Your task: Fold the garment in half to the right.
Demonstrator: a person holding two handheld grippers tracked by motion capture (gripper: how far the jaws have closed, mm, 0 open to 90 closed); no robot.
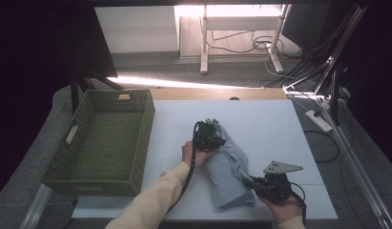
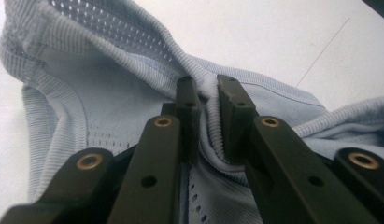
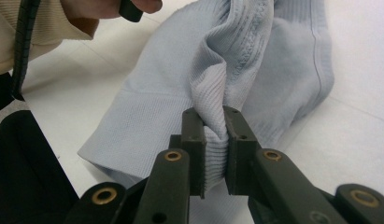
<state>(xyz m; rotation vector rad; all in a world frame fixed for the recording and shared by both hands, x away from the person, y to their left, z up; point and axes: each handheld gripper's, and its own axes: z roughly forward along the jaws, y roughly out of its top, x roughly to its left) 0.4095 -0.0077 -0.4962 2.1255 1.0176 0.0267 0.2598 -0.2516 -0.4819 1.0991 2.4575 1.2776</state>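
High view: both tongs, left (image 1: pixel 213 131) and right (image 1: pixel 253 183), pinch the pale blue ribbed knit garment (image 1: pixel 227 167) on the white worktop (image 1: pixel 270 129).

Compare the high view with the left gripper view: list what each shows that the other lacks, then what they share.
High view alone: the woven basket at the table's left, the right hand-held gripper pinching the near end of the garment, and the floor cables beyond. Left gripper view alone: the mesh holes and ribbed hem clamped between its jaws. Both: the light blue garment, the white tabletop and the left hand-held gripper.
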